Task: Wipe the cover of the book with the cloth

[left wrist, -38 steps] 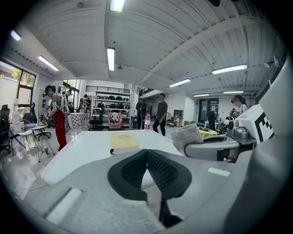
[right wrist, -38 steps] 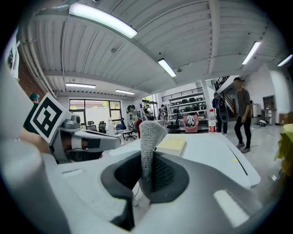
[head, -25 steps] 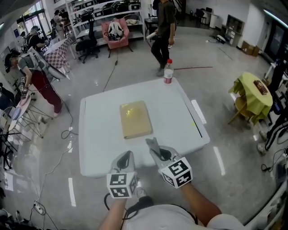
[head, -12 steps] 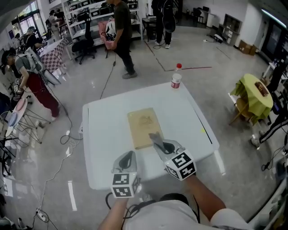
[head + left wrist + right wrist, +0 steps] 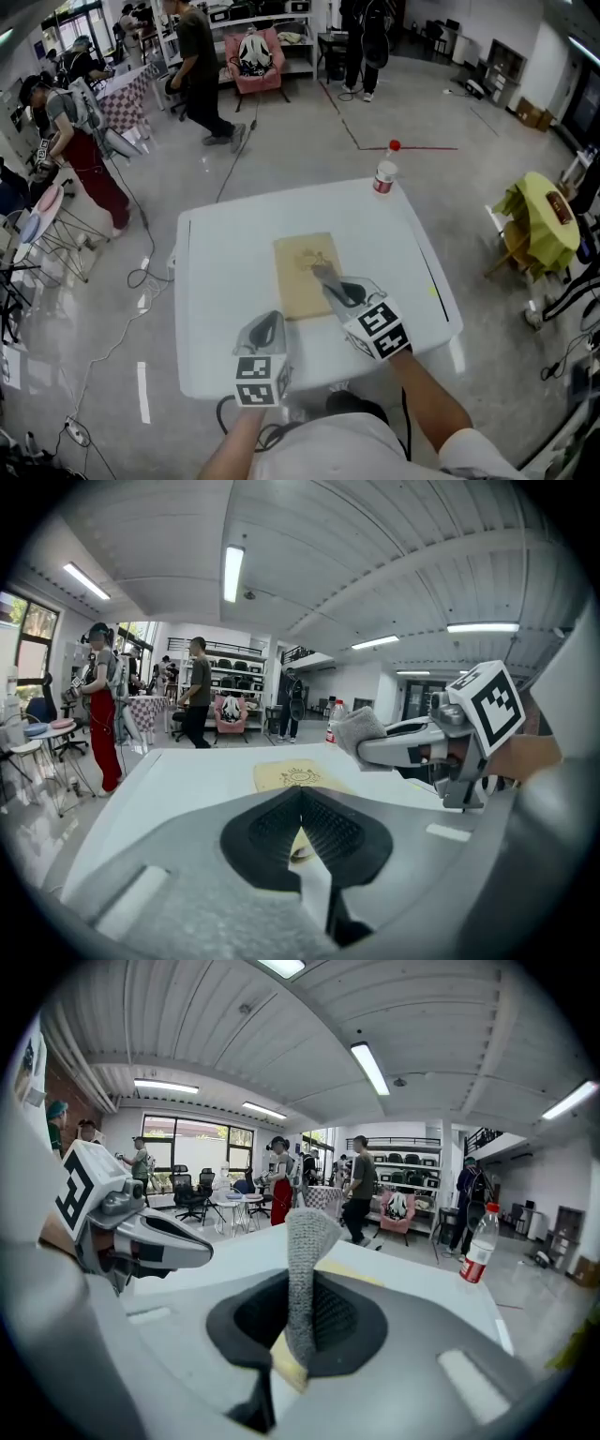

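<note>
A tan book (image 5: 300,262) lies flat in the middle of the white table (image 5: 220,272); it shows in the left gripper view as the book (image 5: 286,776). My right gripper (image 5: 328,279) is shut on a grey cloth (image 5: 302,1269), which sticks up from between its jaws. It hovers over the book's near right part. The cloth (image 5: 361,729) also shows in the left gripper view. My left gripper (image 5: 265,328) is shut with nothing in it, over the table's near edge, short of the book.
A plastic water bottle (image 5: 383,173) with a red cap stands at the table's far right corner. People walk and stand on the floor beyond the table. A yellow-covered stool (image 5: 536,212) is off to the right.
The right gripper with the cloth has moved forward from the table's near edge to above the book. The view has closed in on the table. People in the background have walked left.
</note>
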A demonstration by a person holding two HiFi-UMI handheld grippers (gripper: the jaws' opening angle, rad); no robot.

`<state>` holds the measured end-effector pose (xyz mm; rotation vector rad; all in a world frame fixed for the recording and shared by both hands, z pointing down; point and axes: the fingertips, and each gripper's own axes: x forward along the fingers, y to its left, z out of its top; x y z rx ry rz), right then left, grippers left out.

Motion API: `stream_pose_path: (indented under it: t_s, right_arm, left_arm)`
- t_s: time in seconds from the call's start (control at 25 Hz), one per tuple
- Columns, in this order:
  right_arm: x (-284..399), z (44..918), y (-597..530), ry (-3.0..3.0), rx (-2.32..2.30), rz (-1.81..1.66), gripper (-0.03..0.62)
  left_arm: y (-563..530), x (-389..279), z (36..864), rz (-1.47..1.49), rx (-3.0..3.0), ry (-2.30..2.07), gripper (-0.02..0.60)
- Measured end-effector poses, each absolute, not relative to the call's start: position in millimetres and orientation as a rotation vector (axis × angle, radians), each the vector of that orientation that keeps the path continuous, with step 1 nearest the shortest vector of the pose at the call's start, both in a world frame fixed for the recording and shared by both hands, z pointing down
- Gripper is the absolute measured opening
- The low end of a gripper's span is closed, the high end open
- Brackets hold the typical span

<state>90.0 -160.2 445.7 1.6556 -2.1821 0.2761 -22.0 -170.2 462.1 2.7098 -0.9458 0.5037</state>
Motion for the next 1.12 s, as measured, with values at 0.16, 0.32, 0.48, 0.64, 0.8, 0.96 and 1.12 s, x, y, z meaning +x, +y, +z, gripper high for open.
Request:
stream_pose_path:
  t_s: [0.16, 0.32, 0.48, 0.64, 0.8, 0.96, 1.12]
  right_arm:
    - [117, 453, -185, -2.184, 1.581, 0.268, 0.031]
    - [137, 468, -212, -2.147, 1.468, 0.244, 0.032]
    - [149, 478, -239, -2.137, 1.377, 0.204, 0.032]
    - [150, 491, -262, -2.122, 1.244, 0.128, 0.032]
    - [161, 498, -283, -2.09, 1.191, 0.027, 0.032]
    - [166, 515, -296, -2.048, 1.096, -0.07, 0.032]
    - [170, 533, -305, -1.992, 1.051, -0.064, 0.031]
  left_arm:
    - [-186, -5, 471, 0.505, 2.684, -0.993, 0.006]
    - [-199, 9, 478, 0.508, 2.652, -1.036, 0.006]
    - [-210, 18, 482, 0.504, 2.631, -1.047, 0.006]
    - [-221, 23, 481, 0.494, 2.628, -1.076, 0.006]
    - [-231, 29, 484, 0.493, 2.617, -1.097, 0.006]
    - [-232, 34, 490, 0.514, 2.607, -1.09, 0.006]
    - [-231, 35, 495, 0.528, 2.599, -1.075, 0.006]
